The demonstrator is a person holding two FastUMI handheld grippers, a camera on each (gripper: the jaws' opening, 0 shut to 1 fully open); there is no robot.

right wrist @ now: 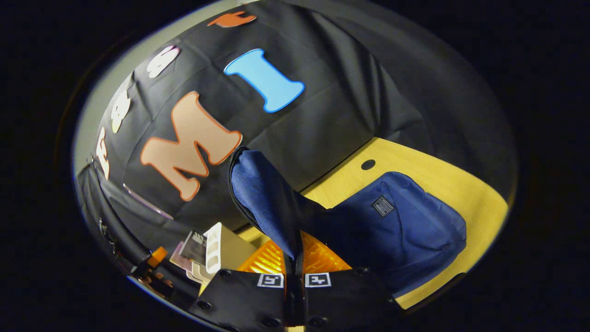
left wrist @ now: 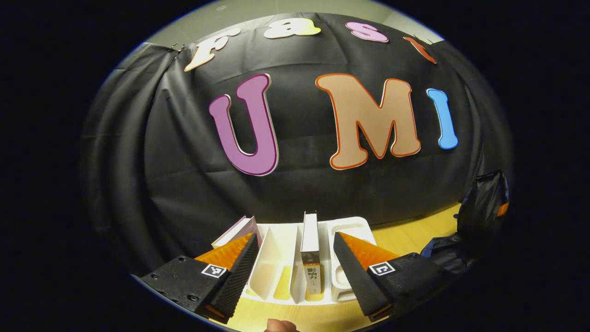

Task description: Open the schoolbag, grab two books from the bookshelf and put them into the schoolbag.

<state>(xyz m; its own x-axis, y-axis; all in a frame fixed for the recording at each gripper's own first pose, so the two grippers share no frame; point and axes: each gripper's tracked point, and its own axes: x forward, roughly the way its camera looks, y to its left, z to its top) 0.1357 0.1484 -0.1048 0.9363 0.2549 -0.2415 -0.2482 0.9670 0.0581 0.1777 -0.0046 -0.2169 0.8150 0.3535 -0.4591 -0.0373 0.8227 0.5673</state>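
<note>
Left gripper (left wrist: 295, 263) is held wide open in front of the white bookshelf (left wrist: 281, 258), jaws spread to either side of it, nothing gripped. An upright book (left wrist: 311, 251) is seen standing in a middle slot of the bookshelf, between the jaws, untouched. A second book (left wrist: 239, 230) is leaned at the bookshelf's left end. Bookshelf is set on the wooden table (left wrist: 405, 235).

Right gripper (right wrist: 293, 269) is clamped tight on a lifted flap (right wrist: 262, 193) of the blue schoolbag (right wrist: 396, 221), both fingers pressed on the fabric. The schoolbag is laid on the table, well to the right of the bookshelf (right wrist: 221, 251).
</note>
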